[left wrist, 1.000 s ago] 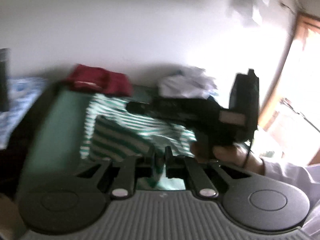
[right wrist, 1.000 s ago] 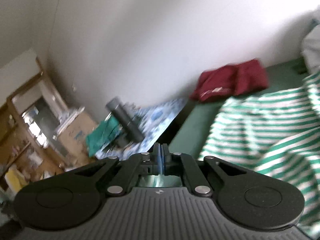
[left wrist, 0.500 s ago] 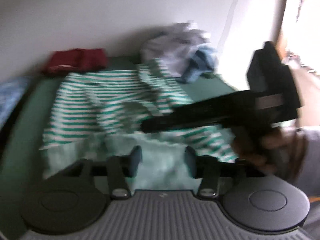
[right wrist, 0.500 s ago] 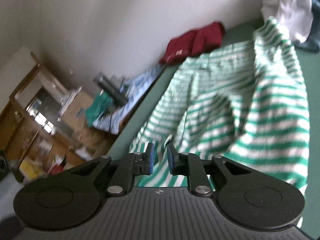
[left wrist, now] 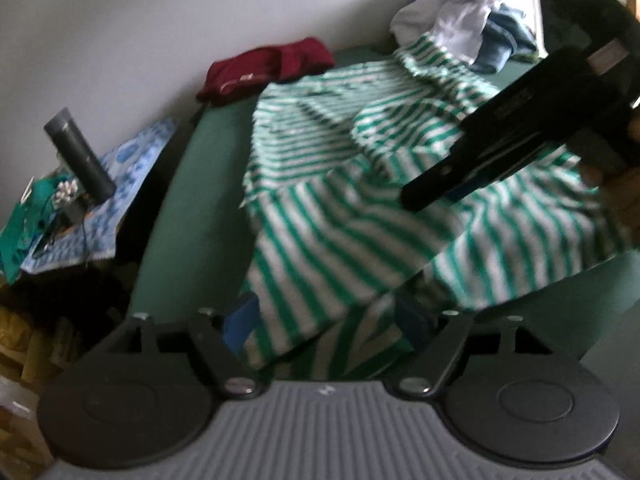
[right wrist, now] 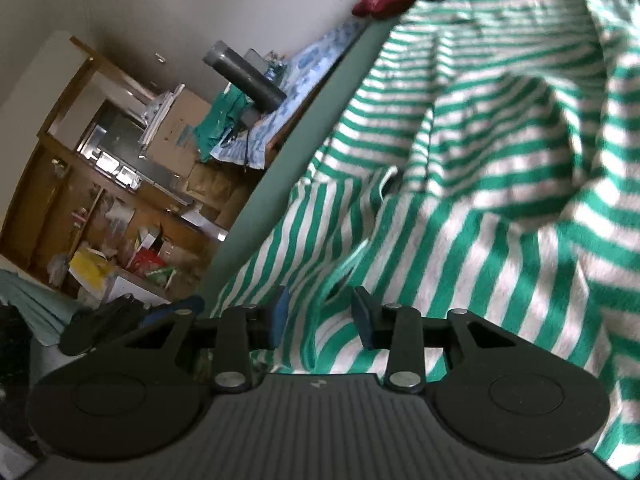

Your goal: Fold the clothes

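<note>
A green-and-white striped garment lies rumpled on a green surface. My left gripper is open at the garment's near edge, and a fold of striped cloth lies loosely between its blue pads. In the left wrist view, my right gripper reaches in from the right above the cloth, held by a hand. In the right wrist view, the right gripper is open just over the striped garment, near its left edge. A black finger with a blue pad shows at lower left there.
A folded maroon garment sits at the back by the wall. A heap of white and blue clothes is at the back right. Left of the surface stands a side table with a blue patterned cloth and a dark cylinder. Cluttered wooden shelves lie beyond.
Both grippers went from nearly shut to wide open. They came down low over the striped garment, which now lies slack on the green surface.
</note>
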Available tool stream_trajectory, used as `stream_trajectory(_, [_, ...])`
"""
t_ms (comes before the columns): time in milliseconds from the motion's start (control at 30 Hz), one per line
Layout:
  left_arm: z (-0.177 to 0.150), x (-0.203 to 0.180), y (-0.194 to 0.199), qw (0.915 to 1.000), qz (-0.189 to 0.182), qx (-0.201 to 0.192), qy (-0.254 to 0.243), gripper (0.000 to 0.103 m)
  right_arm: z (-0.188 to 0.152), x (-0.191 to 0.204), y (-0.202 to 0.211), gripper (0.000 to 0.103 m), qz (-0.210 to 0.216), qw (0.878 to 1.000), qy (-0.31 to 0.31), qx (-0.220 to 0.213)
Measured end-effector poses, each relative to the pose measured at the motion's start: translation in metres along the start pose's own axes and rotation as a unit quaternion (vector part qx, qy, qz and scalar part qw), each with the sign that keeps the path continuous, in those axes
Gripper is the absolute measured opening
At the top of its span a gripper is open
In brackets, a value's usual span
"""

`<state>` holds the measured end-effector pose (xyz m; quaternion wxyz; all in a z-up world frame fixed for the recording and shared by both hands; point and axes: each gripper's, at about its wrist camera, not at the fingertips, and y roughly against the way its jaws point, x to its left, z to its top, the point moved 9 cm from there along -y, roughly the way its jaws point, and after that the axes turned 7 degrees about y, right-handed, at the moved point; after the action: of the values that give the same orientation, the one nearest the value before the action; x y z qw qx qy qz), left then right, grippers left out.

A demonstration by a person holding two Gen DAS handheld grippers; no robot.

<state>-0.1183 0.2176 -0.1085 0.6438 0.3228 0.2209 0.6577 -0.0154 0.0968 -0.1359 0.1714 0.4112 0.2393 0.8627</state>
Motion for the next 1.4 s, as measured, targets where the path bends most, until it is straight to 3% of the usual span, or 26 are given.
stream_trajectory(67, [-0.003,0.005,-0.003,1.0,0.001,0.005,-0.001,0.08,0.001,-0.003,-0.001,0.027,0.002,1.0,-0.015,-0.004])
stream_trajectory(133, [-0.005,0.009,-0.006,0.9999,0.001,0.01,-0.002,0.081,0.004,-0.004,-0.004,0.008,0.001,1.0,-0.021,-0.009])
stream_trajectory(167, [-0.007,0.012,-0.008,0.9999,0.001,0.013,-0.002,0.081,0.005,-0.002,-0.004,0.006,0.003,1.0,-0.019,-0.008])
stream_trajectory(367, [-0.015,0.026,-0.018,0.9996,0.003,0.028,-0.004,0.083,0.029,0.025,0.017,0.005,-0.008,0.996,0.046,-0.075])
stream_trajectory(567, [-0.011,0.022,-0.017,0.9999,-0.007,0.015,-0.004,0.082,0.052,0.032,0.087,0.005,-0.041,0.982,0.077,-0.168])
stream_trajectory(700, [-0.008,0.014,-0.015,0.9999,-0.013,0.004,-0.009,0.081,0.031,0.012,0.113,0.005,-0.11,0.977,0.095,-0.159])
stream_trajectory(867, [-0.017,0.004,-0.017,0.9992,-0.012,0.014,-0.037,0.08,-0.025,-0.04,0.081,0.006,-0.19,0.977,0.057,-0.072])
stream_trajectory(967, [-0.017,0.001,-0.009,0.9982,-0.018,0.012,-0.056,0.08,-0.041,-0.048,0.076,0.011,-0.211,0.974,0.044,-0.063])
stream_trajectory(1100, [-0.014,-0.003,0.005,0.9962,-0.032,0.005,-0.081,0.081,-0.033,-0.047,0.083,0.043,-0.193,0.977,0.023,-0.091])
stream_trajectory(1267, [-0.012,-0.008,0.018,0.9931,-0.045,-0.002,-0.108,0.087,-0.014,-0.052,0.078,0.042,-0.162,0.98,-0.014,-0.111])
stream_trajectory(1333, [-0.012,-0.009,0.015,0.9927,-0.044,-0.003,-0.112,0.085,-0.02,-0.055,0.072,0.033,-0.164,0.982,-0.023,-0.095])
stream_trajectory(1367, [-0.012,-0.01,0.013,0.9925,-0.044,-0.004,-0.114,0.074,-0.023,-0.056,0.07,0.027,-0.164,0.982,-0.026,-0.089])
stream_trajectory(1400, [-0.012,-0.01,0.012,0.9923,-0.043,-0.005,-0.116,0.057,-0.025,-0.055,0.069,0.017,-0.164,0.982,-0.023,-0.088])
